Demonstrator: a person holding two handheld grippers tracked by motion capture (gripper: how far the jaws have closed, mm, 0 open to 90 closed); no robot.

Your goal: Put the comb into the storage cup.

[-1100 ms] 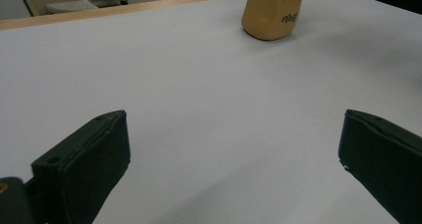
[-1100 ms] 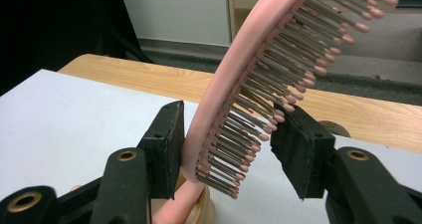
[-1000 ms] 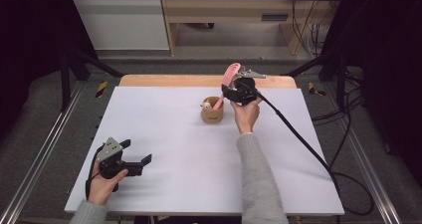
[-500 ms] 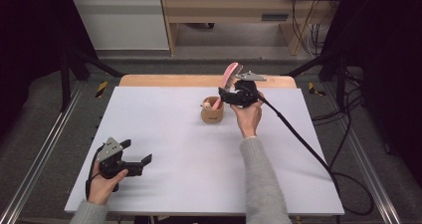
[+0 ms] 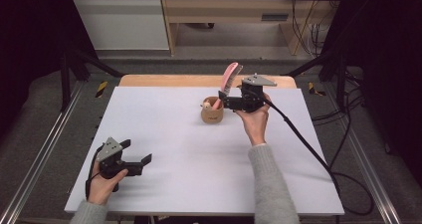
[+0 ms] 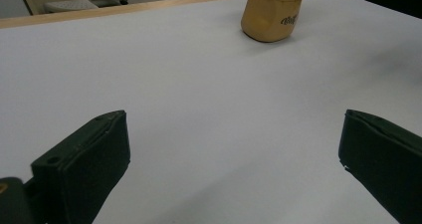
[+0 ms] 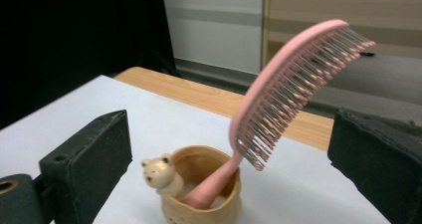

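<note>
right hand-held gripper [image 5: 222, 101] | jaws opened, released hairbrush [image 5: 229, 76] (now in cup [image 5: 212, 115])

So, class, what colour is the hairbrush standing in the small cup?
Pink hairbrush, clearest in the right gripper view, in a tan bear-figure cup.

Pink hairbrush [image 7: 278, 99], handle down in tan cup [image 7: 201, 196], leaning right; small bear figure [image 7: 160, 173] on cup rim; white table [image 7: 74, 109]; black jaws just opened, apart, nothing gripped.
</note>
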